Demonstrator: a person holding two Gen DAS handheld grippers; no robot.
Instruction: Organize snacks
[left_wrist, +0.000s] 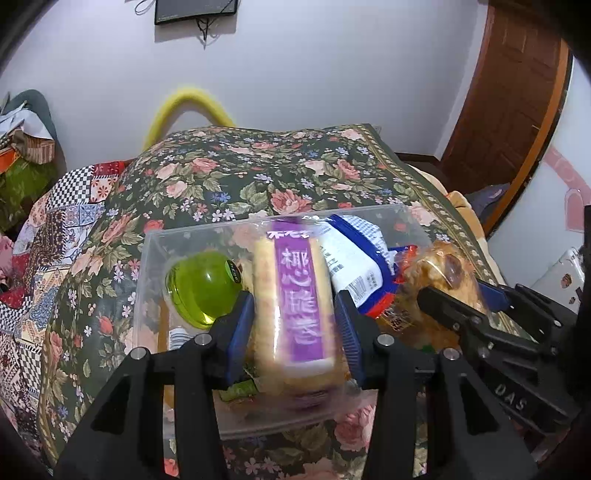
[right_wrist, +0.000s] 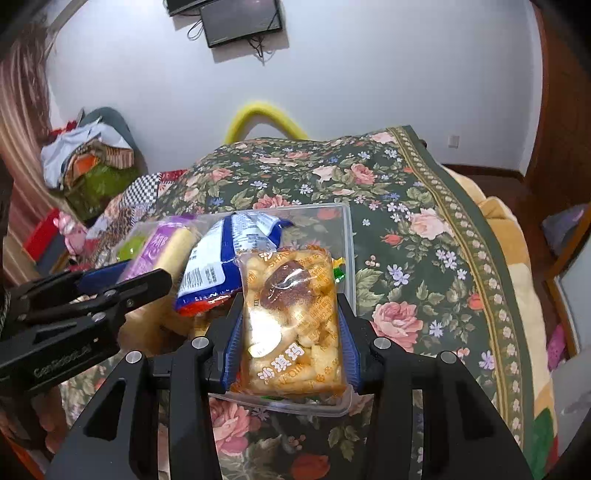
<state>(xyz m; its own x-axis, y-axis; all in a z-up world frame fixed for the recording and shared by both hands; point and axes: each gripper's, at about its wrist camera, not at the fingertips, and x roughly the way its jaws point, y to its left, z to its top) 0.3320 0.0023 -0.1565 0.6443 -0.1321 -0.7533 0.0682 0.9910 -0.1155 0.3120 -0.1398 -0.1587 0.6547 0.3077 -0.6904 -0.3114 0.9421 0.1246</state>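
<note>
A clear plastic box (left_wrist: 147, 258) sits on the floral bedspread; it also shows in the right wrist view (right_wrist: 349, 236). My left gripper (left_wrist: 295, 325) is shut on a purple-labelled wafer pack (left_wrist: 295, 306) held over the box. My right gripper (right_wrist: 291, 339) is shut on an orange sachima pack (right_wrist: 291, 321), also over the box at its right end; it shows in the left wrist view (left_wrist: 443, 273). In the box lie a green jelly cup (left_wrist: 199, 288) and a blue-white snack bag (left_wrist: 354, 262), which also shows in the right wrist view (right_wrist: 229, 254).
The floral bedspread (right_wrist: 406, 221) covers the bed around the box. A patchwork quilt (left_wrist: 44, 236) lies left. A pile of clothes (right_wrist: 92, 158) sits at the far left by the wall. A wooden door (left_wrist: 517, 92) stands at the right.
</note>
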